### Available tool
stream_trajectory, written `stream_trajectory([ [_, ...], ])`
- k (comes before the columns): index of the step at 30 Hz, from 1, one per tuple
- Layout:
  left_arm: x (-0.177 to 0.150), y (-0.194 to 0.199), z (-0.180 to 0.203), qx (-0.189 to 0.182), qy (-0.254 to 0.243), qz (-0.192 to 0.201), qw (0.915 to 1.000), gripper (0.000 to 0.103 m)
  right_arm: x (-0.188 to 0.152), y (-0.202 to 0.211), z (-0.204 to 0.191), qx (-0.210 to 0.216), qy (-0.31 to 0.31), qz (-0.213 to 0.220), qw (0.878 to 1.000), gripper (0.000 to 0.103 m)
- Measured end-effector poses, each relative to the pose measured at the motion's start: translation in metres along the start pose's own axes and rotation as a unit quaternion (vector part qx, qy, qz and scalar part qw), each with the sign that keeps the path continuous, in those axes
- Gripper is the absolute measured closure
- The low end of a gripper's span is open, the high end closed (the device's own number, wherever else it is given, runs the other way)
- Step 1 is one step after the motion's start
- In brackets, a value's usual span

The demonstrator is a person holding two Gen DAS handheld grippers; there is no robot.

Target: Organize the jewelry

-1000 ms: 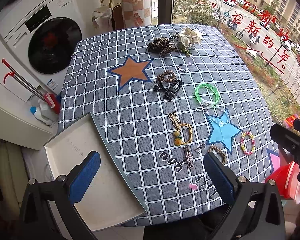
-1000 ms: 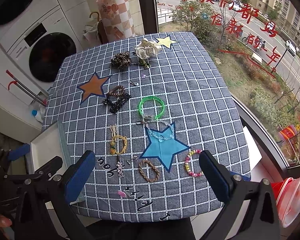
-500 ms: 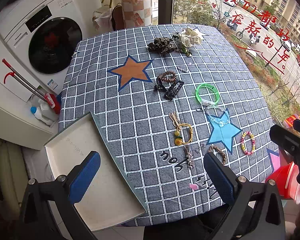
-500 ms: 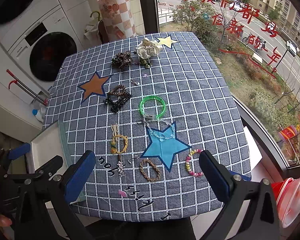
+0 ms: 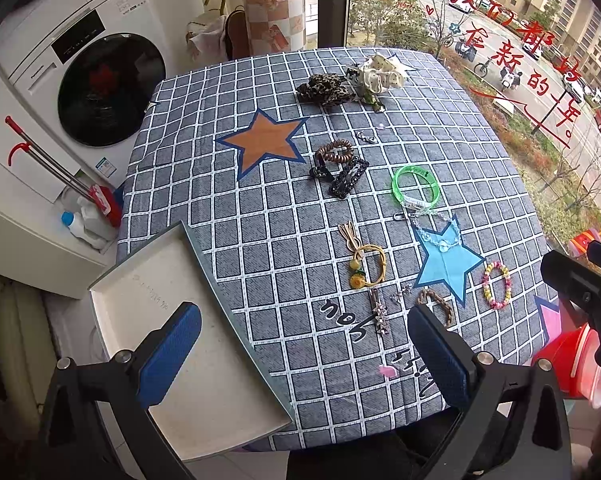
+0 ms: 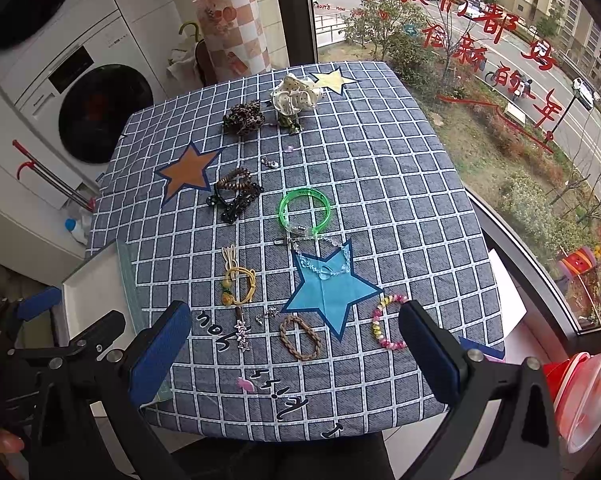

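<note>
Jewelry lies scattered over a grey checked tablecloth (image 5: 260, 216). A green bangle (image 5: 415, 186) sits mid-table, a yellow hair tie (image 5: 367, 264) and a star hair clip (image 5: 379, 312) nearer me, a braided brown bracelet (image 6: 300, 337) and a pastel bead bracelet (image 6: 385, 327) at the near right. An empty white tray (image 5: 188, 344) rests on the table's near left corner. My left gripper (image 5: 300, 356) hovers open above the tray's edge and the near cloth. My right gripper (image 6: 296, 356) is open above the near edge, holding nothing.
Black hair clips (image 5: 342, 172), a leopard scrunchie (image 5: 324, 89) and a white scrunchie (image 5: 380, 74) lie farther back. A washing machine (image 5: 88, 80) stands at the left, a large window (image 6: 500, 80) at the right. A red cup stack (image 6: 580, 392) sits off the table's right corner.
</note>
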State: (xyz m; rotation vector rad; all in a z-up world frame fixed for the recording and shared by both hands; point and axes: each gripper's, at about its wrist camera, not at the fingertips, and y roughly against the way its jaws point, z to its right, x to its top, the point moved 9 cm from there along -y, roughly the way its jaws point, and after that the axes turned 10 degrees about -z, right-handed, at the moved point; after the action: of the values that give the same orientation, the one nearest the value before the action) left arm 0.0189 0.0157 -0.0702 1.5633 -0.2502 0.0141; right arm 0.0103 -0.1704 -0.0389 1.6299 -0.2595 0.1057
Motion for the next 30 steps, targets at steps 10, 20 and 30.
stream_trajectory([
  [10, -0.007, 0.000, -0.002, 0.003, 0.003, -0.004, 1.0000, 0.000, -0.004, -0.002, 0.004, 0.001, -0.001, -0.005, 1.000, 0.000],
  [20, -0.010, -0.003, 0.002, 0.005, 0.003, -0.008, 1.0000, 0.000, -0.008, -0.005, 0.009, 0.004, -0.009, -0.012, 1.000, 0.000],
  [30, -0.009, -0.009, 0.006, 0.001, 0.001, -0.017, 0.9999, 0.000, -0.010, -0.010, 0.014, 0.006, -0.015, -0.019, 1.000, 0.000],
])
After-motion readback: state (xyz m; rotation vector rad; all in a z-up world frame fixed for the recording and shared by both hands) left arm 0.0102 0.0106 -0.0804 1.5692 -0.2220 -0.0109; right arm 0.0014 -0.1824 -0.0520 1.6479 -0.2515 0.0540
